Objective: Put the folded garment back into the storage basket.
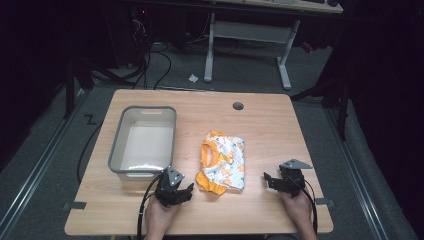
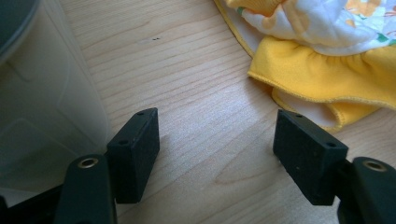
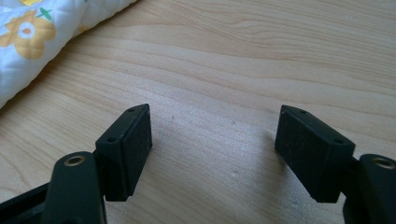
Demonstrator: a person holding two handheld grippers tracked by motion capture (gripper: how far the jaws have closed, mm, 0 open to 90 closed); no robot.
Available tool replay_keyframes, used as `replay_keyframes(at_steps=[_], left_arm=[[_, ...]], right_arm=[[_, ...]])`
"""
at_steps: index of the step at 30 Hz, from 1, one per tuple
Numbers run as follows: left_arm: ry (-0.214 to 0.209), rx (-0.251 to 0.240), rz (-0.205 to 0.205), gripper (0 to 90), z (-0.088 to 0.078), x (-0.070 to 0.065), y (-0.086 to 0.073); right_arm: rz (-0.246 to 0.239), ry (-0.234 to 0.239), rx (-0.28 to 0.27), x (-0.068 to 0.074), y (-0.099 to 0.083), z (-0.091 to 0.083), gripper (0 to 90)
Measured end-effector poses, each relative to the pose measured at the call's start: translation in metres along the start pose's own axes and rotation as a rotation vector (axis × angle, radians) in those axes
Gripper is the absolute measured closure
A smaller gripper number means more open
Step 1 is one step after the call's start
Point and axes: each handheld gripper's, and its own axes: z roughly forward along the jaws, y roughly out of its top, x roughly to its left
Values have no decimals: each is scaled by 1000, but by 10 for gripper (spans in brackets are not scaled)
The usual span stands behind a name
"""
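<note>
A person sits at a wooden table holding a two-jaw gripper in each hand. The left gripper rests low over the table with its jaws spread wide and only bare wood between them; nothing is held. Just beyond its jaws lies a folded child's garment, white with orange flowers and yellow trim, near the table's middle. A pale plastic bin stands beside it. The right gripper, right of the garment, is likewise wide apart, gripping nothing
</note>
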Motion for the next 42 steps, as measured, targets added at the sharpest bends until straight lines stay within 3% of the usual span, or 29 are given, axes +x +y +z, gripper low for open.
replay_keyframes(at_steps=[20, 32, 36, 42], left_arm=[[5, 5, -7, 308, 2, -3, 2], [-42, -4, -17, 278, -4, -5, 6], [-87, -31, -38, 266, -10, -6, 10], [-114, -35, -35, 252, -13, -12, 19]], right_arm=[[2, 0, 2, 0, 0, 0, 276], [2, 0, 1, 0, 0, 0, 276], [1, 0, 2, 0, 0, 0, 275], [2, 0, 1, 0, 0, 0, 276]])
